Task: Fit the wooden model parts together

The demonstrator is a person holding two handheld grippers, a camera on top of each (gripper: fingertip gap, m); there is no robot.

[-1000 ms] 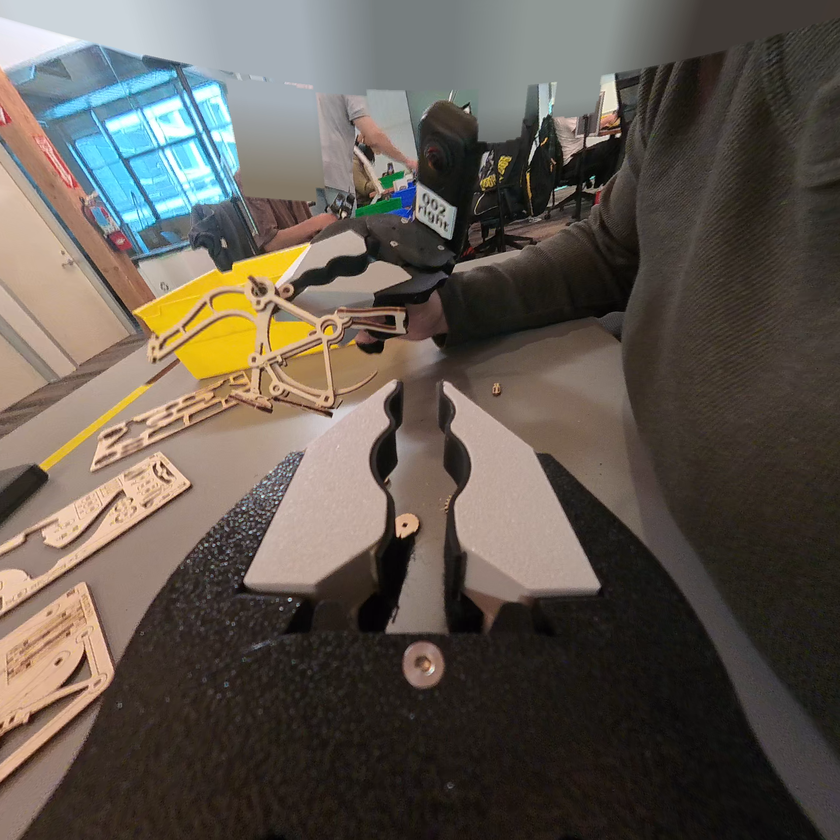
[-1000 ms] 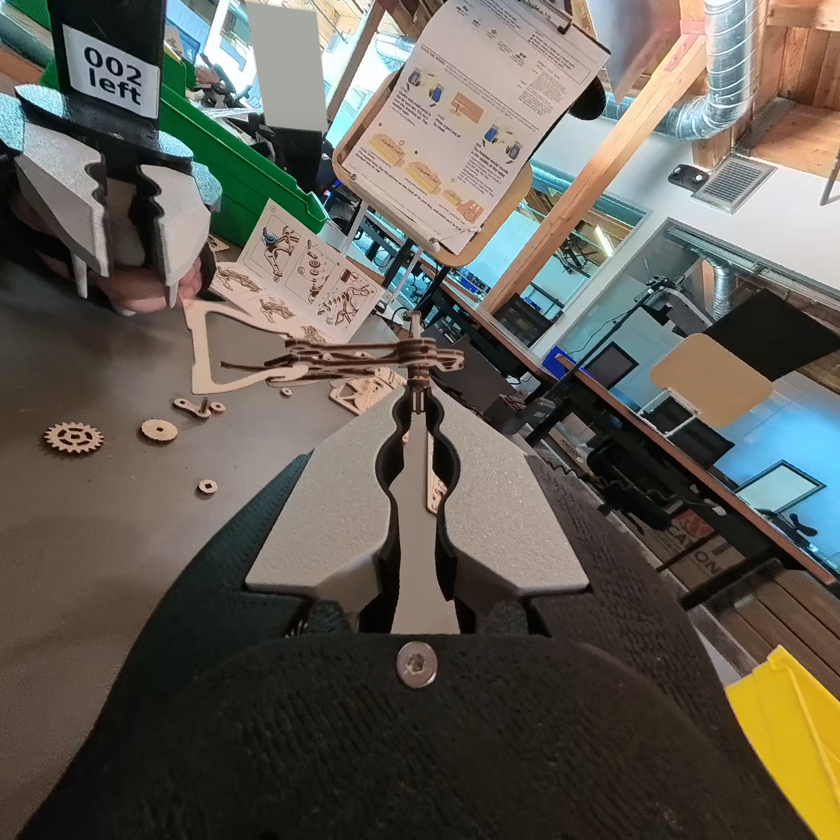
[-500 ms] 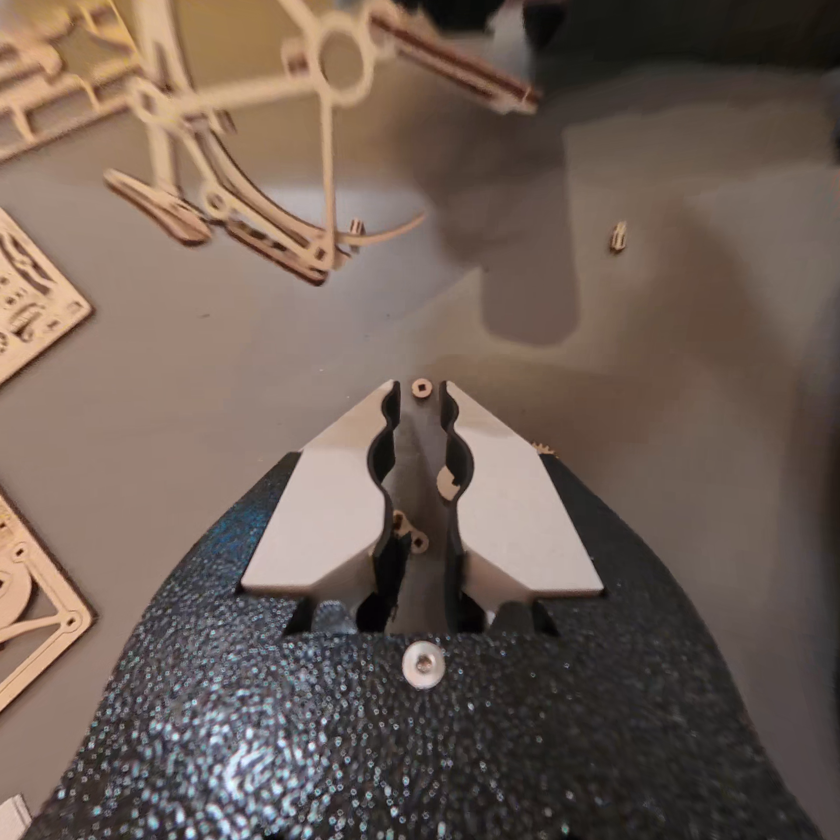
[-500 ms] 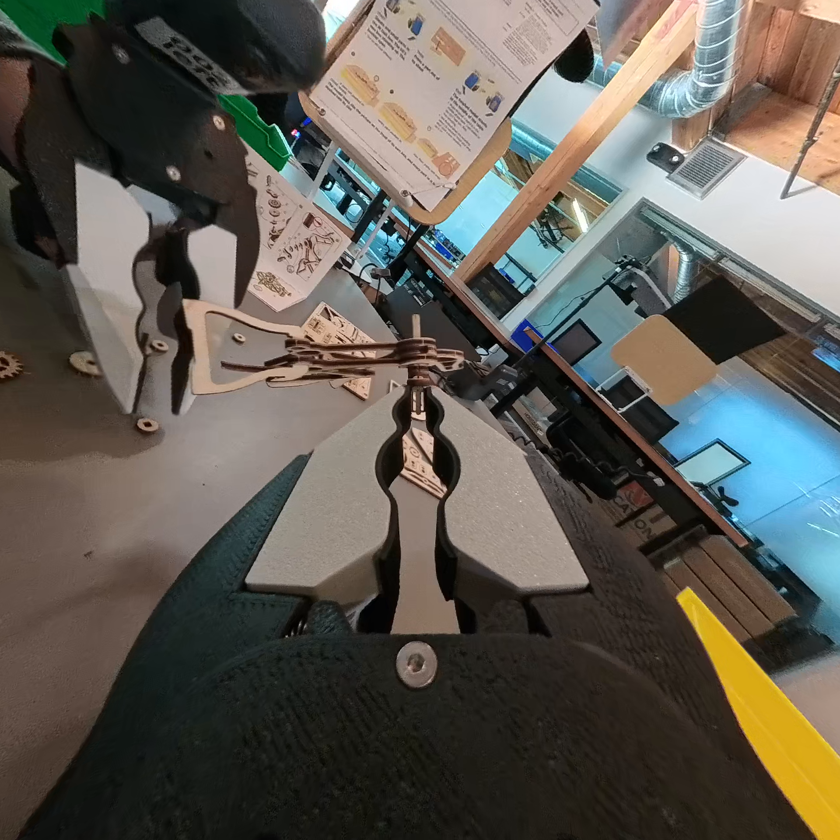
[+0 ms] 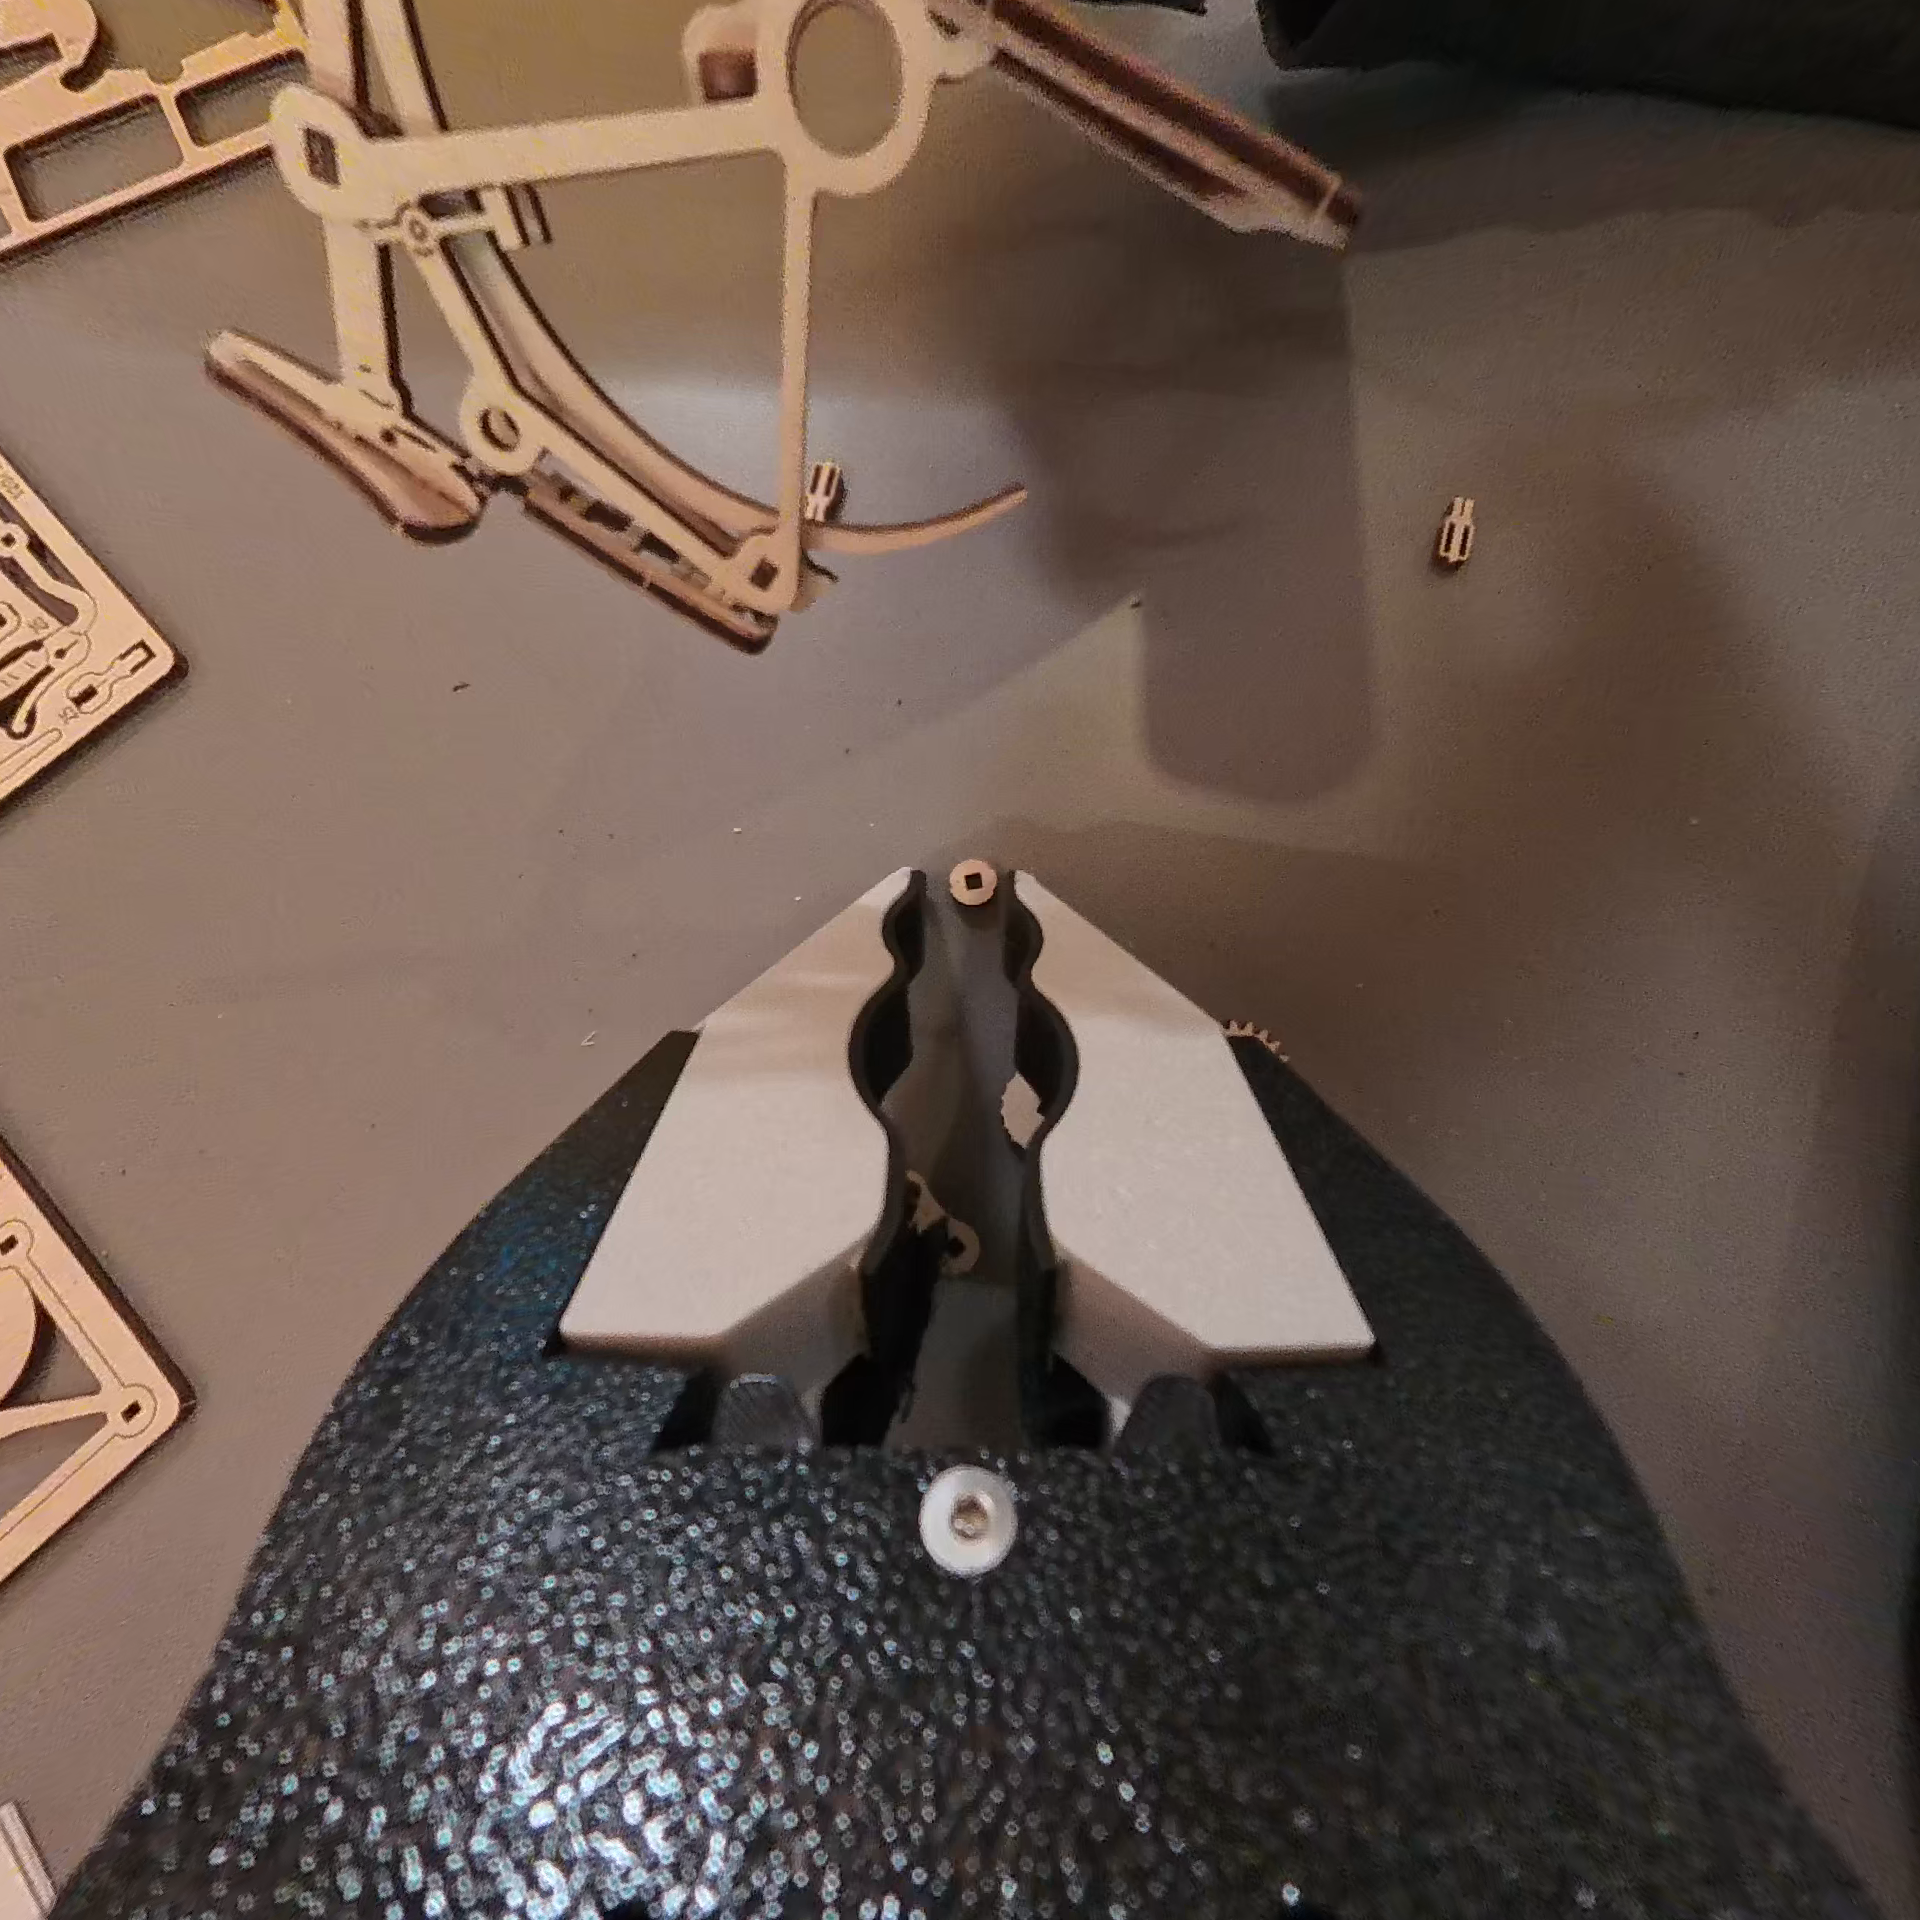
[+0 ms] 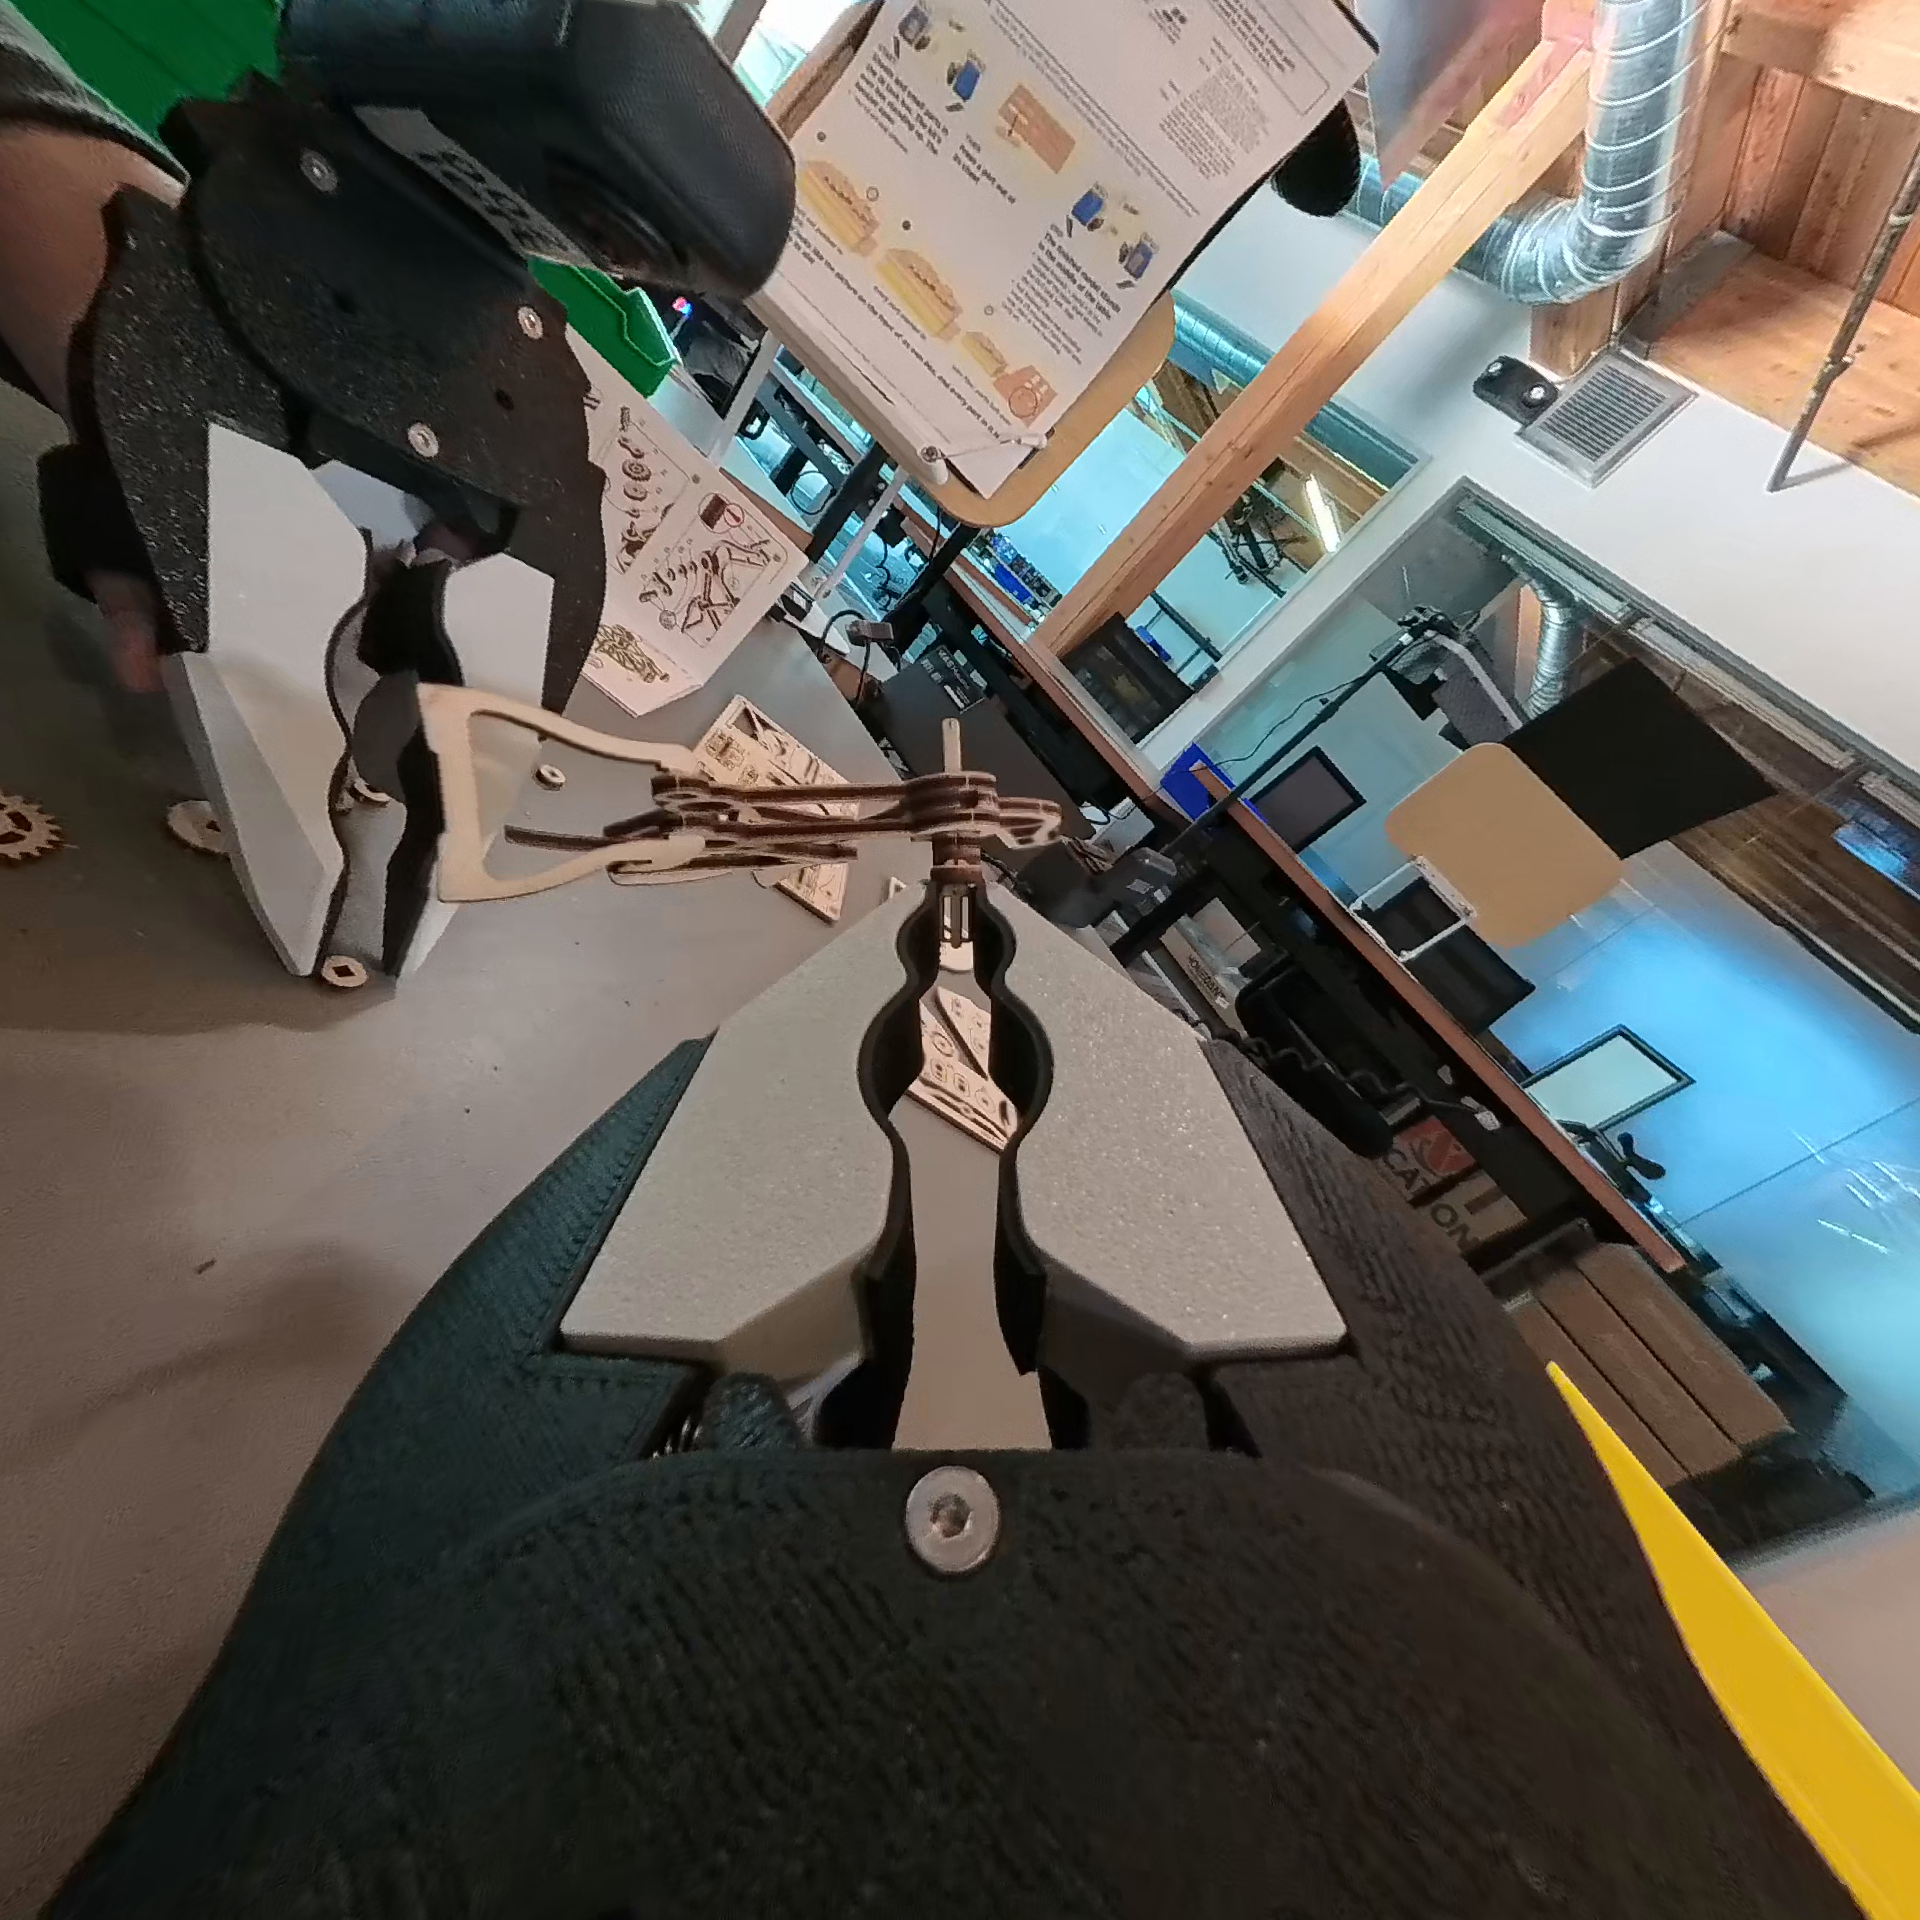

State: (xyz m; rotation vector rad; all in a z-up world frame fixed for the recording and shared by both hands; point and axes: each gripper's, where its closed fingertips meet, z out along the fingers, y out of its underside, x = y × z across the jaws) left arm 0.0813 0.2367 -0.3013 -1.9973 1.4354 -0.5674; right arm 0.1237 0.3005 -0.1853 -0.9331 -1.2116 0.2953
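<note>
My right gripper point(image 6: 954, 906) is shut on a peg under the wooden model assembly point(image 6: 748, 821) and holds it above the grey table. The assembly also shows at the top of the left wrist view point(image 5: 800, 197). My left gripper point(image 5: 966, 883) points straight down at the table, jaws narrowly open, with a small round wooden washer point(image 5: 974, 885) lying between its tips. The right wrist view shows the left gripper point(image 6: 343, 956) standing tip-down on the table over that washer point(image 6: 343, 971), just left of the held assembly.
Wooden part sheets point(image 5: 62, 644) lie on the table at left. A small wooden peg point(image 5: 1458, 535) lies far right. A gear point(image 6: 21, 826) and a disc point(image 6: 197, 826) lie behind the left gripper. An instruction sheet point(image 6: 686, 561), clipboard point(image 6: 1039, 208), green bin point(image 6: 603, 312) and yellow bin point(image 6: 1766, 1662) surround the area. Some 15 centimetres of space lies between my two pairs of fingers. My left tips are roughly 5 centimetres from the gear point(image 6: 21, 826).
My left gripper has tipped from level to pointing down and lowered its tips over the washer. The right gripper keeps hold of the assembly, almost still.
</note>
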